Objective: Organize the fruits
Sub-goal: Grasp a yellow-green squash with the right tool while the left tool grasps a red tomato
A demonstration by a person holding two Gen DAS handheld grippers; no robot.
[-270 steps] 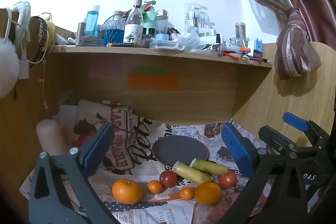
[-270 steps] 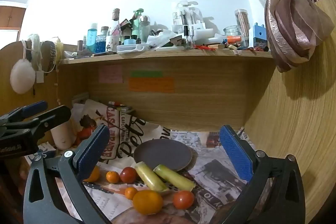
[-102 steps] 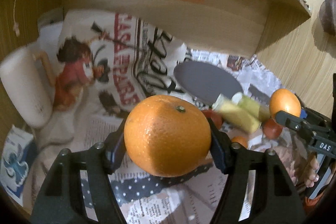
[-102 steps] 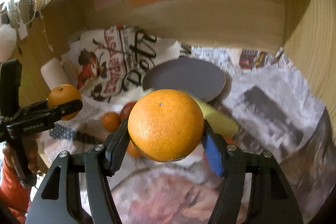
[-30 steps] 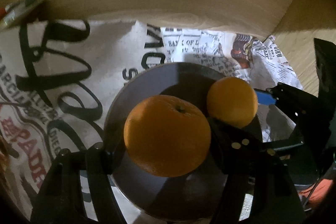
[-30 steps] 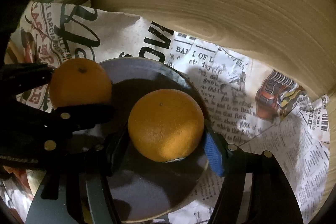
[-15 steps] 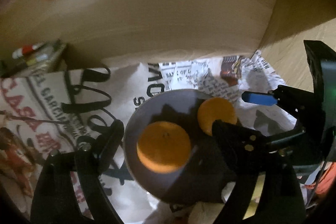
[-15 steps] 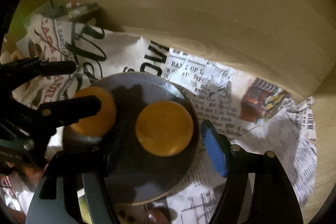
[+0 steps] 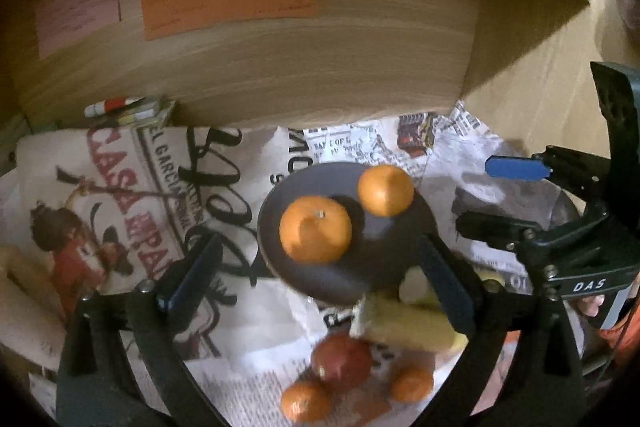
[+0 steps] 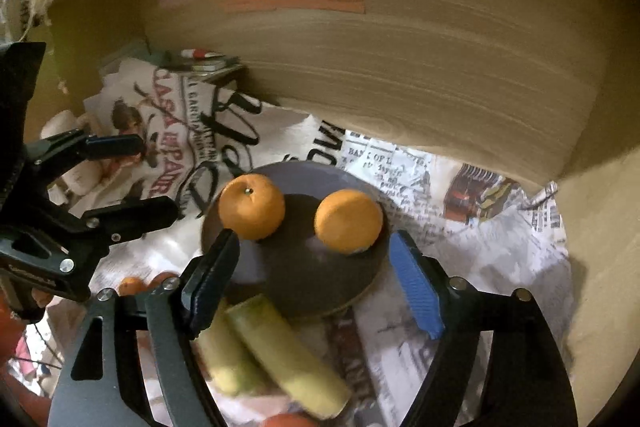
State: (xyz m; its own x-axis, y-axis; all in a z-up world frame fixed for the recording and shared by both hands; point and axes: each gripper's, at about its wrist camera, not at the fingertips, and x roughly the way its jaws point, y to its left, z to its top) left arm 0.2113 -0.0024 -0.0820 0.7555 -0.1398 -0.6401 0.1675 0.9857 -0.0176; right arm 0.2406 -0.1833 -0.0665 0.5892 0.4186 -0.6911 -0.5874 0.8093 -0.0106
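Both grippers have let go of the oranges they carried seconds ago and pulled back; their jaws have just been opening and now stand spread with nothing between the pads.

The newsprint covering [image 9: 248, 379] spreads over the desk under the wooden shelf back, which bears pink, green and orange paper labels [image 9: 228, 3] whose writing is too blurred to read. A printed cloth bag [image 9: 132, 195] at far left shows "CASA" in red. On the dark round plate [image 10: 296, 291] sit the two oranges, apart: the left orange [image 9: 315, 230], stem up, and the right orange [image 9: 385, 189].

The left gripper [image 9: 316, 275] hangs nearer than the plate; beside it the right gripper [image 10: 314, 281] body reads "DAS" in the left wrist view. Only that view shows the red tomato [image 9: 341, 355] and two small tangerines [image 9: 306, 401] nearest the camera. The right wrist view shows the two pale-green stalks [image 10: 280, 343] in full, lying nearer than the plate.
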